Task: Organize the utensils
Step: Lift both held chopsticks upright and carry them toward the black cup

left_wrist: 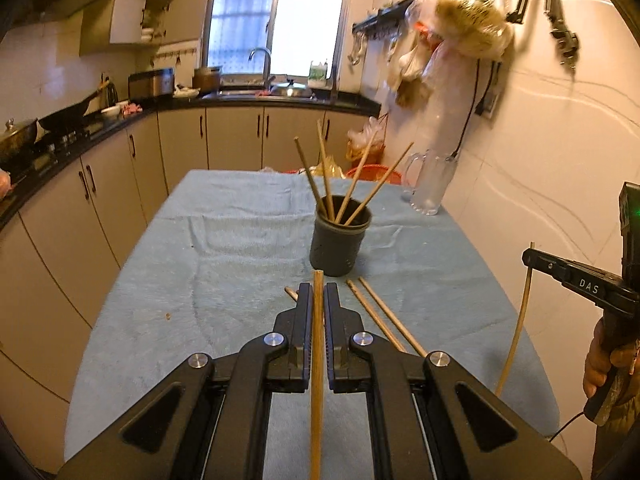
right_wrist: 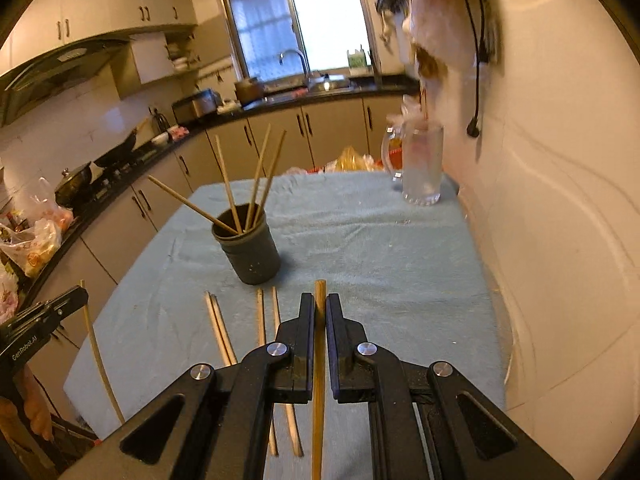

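While both grippers hang above the blue cloth [left_wrist: 240, 248], each clamps 1 chopstick lengthwise between nearly closed fingers: the left gripper [left_wrist: 318, 292] holds its chopstick [left_wrist: 317, 360] at lower centre of the left view, the right gripper [right_wrist: 319, 302] holds another chopstick [right_wrist: 319, 360] at lower centre of the right view. The dark cup [right_wrist: 250, 248], left of centre there, contains 4 chopsticks. 4 loose chopsticks [right_wrist: 262, 320] lie below it. A glass pitcher [right_wrist: 420, 168] stands upper right.
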